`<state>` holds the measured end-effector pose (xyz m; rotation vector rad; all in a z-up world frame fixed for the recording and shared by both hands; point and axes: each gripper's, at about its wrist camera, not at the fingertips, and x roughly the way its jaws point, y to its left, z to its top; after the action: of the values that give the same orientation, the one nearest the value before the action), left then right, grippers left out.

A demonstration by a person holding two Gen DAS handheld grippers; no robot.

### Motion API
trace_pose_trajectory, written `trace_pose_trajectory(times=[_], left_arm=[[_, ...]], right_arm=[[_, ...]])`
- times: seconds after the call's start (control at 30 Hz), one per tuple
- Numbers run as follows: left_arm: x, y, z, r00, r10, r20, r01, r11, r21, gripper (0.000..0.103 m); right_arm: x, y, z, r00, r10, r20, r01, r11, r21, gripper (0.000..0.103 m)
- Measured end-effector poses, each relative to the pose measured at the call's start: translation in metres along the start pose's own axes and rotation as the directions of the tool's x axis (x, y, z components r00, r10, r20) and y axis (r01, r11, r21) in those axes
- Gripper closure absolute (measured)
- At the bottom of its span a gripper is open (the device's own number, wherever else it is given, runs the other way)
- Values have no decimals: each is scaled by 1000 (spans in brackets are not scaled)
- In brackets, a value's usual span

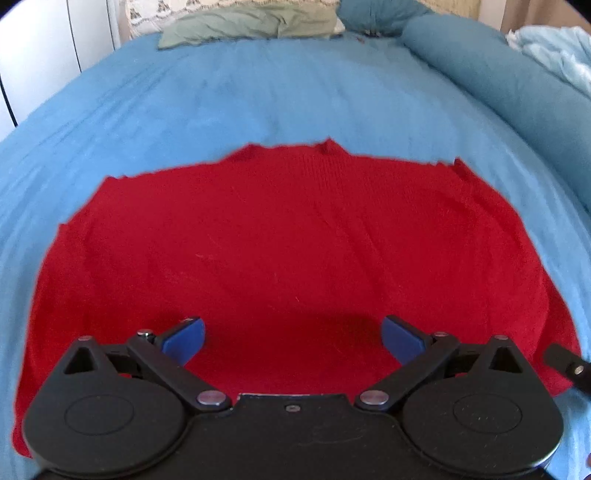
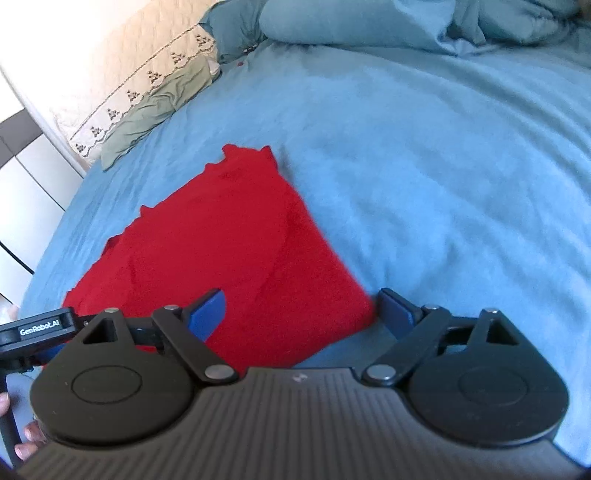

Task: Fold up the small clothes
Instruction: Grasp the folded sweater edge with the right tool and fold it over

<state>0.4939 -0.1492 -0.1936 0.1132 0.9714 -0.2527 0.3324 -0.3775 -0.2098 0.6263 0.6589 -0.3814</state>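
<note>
Hovering: left gripper (image 1: 293,341), right gripper (image 2: 303,314) both agape, empty | red garment (image 1: 280,251) | label "GenRobot.AI"

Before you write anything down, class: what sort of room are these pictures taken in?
Most likely a bedroom: a red garment lies on a bed's blue sheet, with a green pillow and a rolled blue duvet at its far end.
</note>
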Motion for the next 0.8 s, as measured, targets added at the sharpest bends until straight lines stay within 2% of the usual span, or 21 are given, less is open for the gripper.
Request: trace_pose_trajectory(times=[0.07, 0.1, 0.17, 0.23, 0.3, 0.33, 0.37, 0.43, 0.6, 0.67, 0.73, 0.8], left_arm=[[8, -1, 0, 1000, 0, -21, 0, 1000, 4, 0], [10, -1, -1, 1000, -2, -24, 2, 1000, 4, 0], [12, 0, -1, 1000, -6, -25, 6, 1000, -1, 0], [15, 0, -1, 1000, -5, -26, 5, 1000, -3, 0], [16, -2, -2, 1000, 1, -25, -1, 1000, 6, 0], [17, -3, -2, 1000, 7, -26, -6, 1000, 14, 0], [17, -4, -2, 1000, 13, -27, -13, 1000, 23, 0], [19, -7, -2, 999, 25, -34, -23, 999, 38, 0], [27, -9, 4, 996, 44, -73, -41, 998, 42, 0], [28, -5, 8, 995, 23, -95, -19, 999, 34, 0], [22, 8, 14, 993, -39, -110, 39, 999, -4, 0], [5, 30, 16, 994, -60, -87, 57, 998, -39, 3]], right_arm=[[3, -3, 5, 1000, 20, -10, -20, 999, -37, 1], [5, -5, 8, 999, 45, -24, -46, 997, -61, 5], [9, -4, 11, 992, 105, -66, -112, 988, -111, 23], [14, -1, 13, 981, 152, -121, -170, 973, -155, 25], [19, 2, 12, 980, 148, -137, -171, 969, -177, 30], [21, 2, 12, 982, 138, -130, -159, 972, -173, 37], [23, 1, 13, 984, 132, -122, -151, 976, -155, 54], [24, 0, 17, 988, 107, -112, -120, 986, -118, 71], [15, 17, 33, 990, 96, -107, -101, 994, -42, 76], [3, 36, 47, 985, 149, -84, -152, 988, -36, 76], [-7, 66, 63, 975, 215, -53, -218, 974, -61, 77], [-15, 106, 75, 959, 279, -38, -282, 952, -118, 77]])
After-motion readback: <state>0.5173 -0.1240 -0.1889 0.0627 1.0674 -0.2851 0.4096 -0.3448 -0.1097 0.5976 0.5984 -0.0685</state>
